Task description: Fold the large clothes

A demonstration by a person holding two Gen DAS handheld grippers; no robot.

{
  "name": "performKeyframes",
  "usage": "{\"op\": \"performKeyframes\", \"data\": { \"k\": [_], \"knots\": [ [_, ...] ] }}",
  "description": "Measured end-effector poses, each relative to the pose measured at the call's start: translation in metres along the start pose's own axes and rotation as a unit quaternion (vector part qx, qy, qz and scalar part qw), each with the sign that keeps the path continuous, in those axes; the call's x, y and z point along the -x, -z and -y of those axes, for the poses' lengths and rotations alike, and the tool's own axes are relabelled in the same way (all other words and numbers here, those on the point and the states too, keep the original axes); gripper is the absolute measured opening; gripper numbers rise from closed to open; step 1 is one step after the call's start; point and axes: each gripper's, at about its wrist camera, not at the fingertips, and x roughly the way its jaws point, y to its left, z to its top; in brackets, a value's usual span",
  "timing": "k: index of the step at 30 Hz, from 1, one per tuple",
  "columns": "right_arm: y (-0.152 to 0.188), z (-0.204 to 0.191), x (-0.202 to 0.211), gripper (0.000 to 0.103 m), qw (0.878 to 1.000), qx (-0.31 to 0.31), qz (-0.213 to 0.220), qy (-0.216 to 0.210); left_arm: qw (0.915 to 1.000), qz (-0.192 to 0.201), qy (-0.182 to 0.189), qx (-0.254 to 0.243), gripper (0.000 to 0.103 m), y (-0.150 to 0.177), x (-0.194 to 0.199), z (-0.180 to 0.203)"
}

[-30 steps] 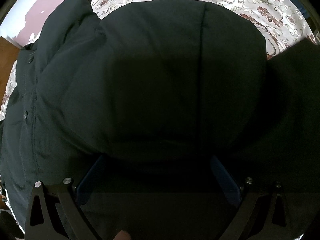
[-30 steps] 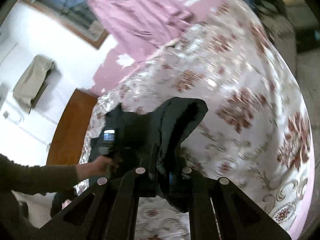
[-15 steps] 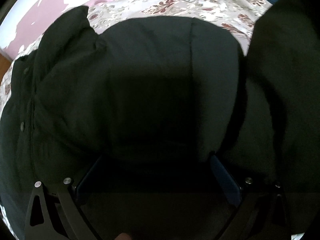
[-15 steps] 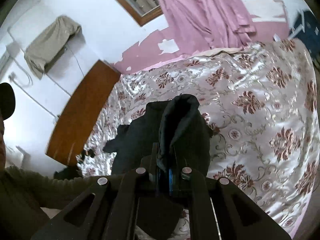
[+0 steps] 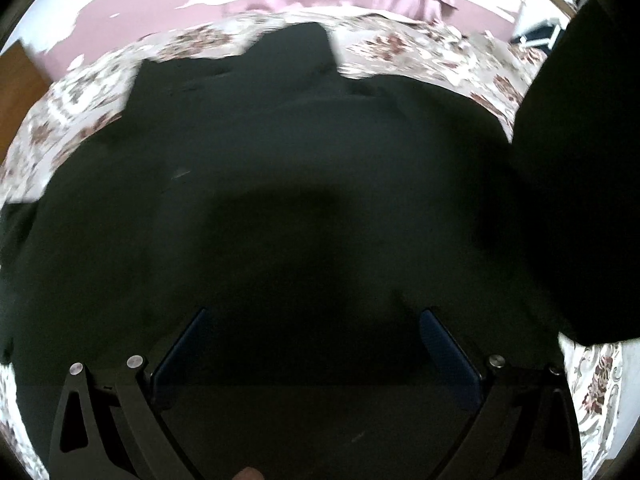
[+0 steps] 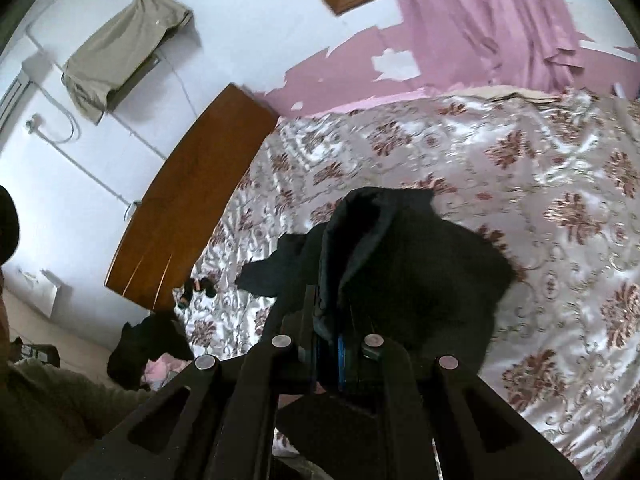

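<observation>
A large black jacket (image 5: 280, 160) lies spread on the floral bedspread (image 5: 80, 92) and fills most of the left wrist view. My left gripper (image 5: 316, 340) hovers over it with the jaws wide apart; the blue pads (image 5: 188, 340) show at both sides, and no fabric is pinched between them. At the right of that view a lifted part of the jacket (image 5: 580, 160) hangs as a dark mass. In the right wrist view my right gripper (image 6: 332, 320) is shut on a folded edge of the jacket (image 6: 420, 272), held up above the bed.
The bedspread (image 6: 520, 160) extends to the right. A wooden headboard (image 6: 192, 200) stands at the left, a pink curtain (image 6: 480, 20) hangs behind, a beige garment (image 6: 124, 44) on the wall. Dark clothes (image 6: 144, 344) lie by the bed. A person's sleeve (image 6: 48, 408) is lower left.
My right gripper has risen and swung with the jacket's edge still pinched. The left gripper has pulled back and up, so more of the jacket and bed shows.
</observation>
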Motion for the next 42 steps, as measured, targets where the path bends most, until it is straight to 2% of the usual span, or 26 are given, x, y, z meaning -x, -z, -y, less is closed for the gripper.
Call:
{"op": "performKeyframes", "data": {
  "k": [1,6,12,17,24,26,31,38,42],
  "knots": [
    [-0.001,-0.004,-0.010,0.006,1.000,0.001,-0.005,-0.001,1.0000,0.000,-0.001,0.003,0.103,-0.007,0.000,-0.001],
    [-0.010,-0.027,-0.060,0.006,0.999,0.004,-0.025,0.021,0.9995,0.006,-0.032,0.007,0.103,0.017,0.025,-0.043],
    [-0.017,-0.055,-0.118,0.006,0.998,0.008,-0.051,0.037,0.9986,0.015,-0.036,0.036,0.103,0.053,0.057,-0.095],
    [-0.016,-0.074,-0.181,0.006,0.994,0.016,-0.089,0.057,0.9972,0.019,-0.032,0.066,0.103,0.082,0.083,-0.135],
    [-0.005,-0.077,-0.283,0.006,0.986,0.005,-0.134,0.096,0.9930,-0.009,-0.039,0.111,0.103,0.139,0.122,-0.195],
    [0.001,-0.075,-0.313,0.006,0.983,0.002,-0.143,0.112,0.9896,-0.027,-0.045,0.133,0.103,0.159,0.137,-0.220],
    [0.017,-0.065,-0.378,0.006,0.976,-0.029,-0.157,0.145,0.9833,-0.044,-0.064,0.165,0.103,0.195,0.175,-0.272],
    [0.043,-0.064,-0.453,0.008,0.971,-0.058,-0.163,0.164,0.9817,-0.075,-0.094,0.147,0.103,0.211,0.205,-0.320],
    [0.053,-0.064,-0.468,0.016,0.973,-0.089,-0.142,0.157,0.9845,-0.079,-0.110,0.111,0.103,0.203,0.224,-0.328]
  ]
}}
